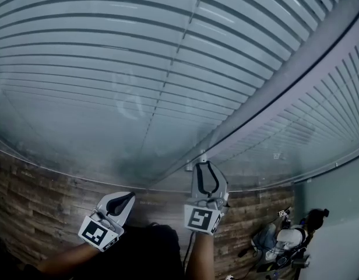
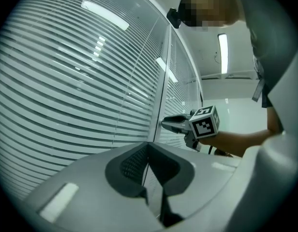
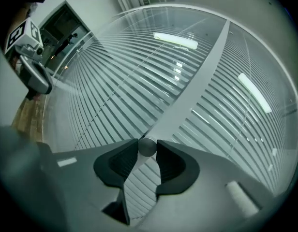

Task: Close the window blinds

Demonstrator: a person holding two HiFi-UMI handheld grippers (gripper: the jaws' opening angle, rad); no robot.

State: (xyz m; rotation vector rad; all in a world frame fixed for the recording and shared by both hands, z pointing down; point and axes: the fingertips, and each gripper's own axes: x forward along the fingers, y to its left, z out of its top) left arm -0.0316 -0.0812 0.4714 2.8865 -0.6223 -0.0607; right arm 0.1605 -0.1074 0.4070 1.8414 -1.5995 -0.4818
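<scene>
Horizontal slat blinds (image 1: 138,51) hang behind glass panes on both sides of a grey frame post (image 1: 273,92). A small round grey knob (image 3: 147,146) sits on that post, low down. My right gripper (image 3: 147,150) is shut on the knob, its fingertips pinching it from both sides; in the head view it (image 1: 204,167) points at the foot of the post. My left gripper (image 1: 126,198) hovers to the left, apart from the glass, with its jaws shut and nothing between them (image 2: 149,146). The left gripper view shows the right gripper (image 2: 166,123) at the post.
A wood-pattern strip (image 1: 28,203) runs below the glass. Some gear with cables (image 1: 284,241) lies at the lower right by a pale wall. Ceiling lights (image 3: 175,40) reflect in the panes. The person's forearms reach in from the bottom edge.
</scene>
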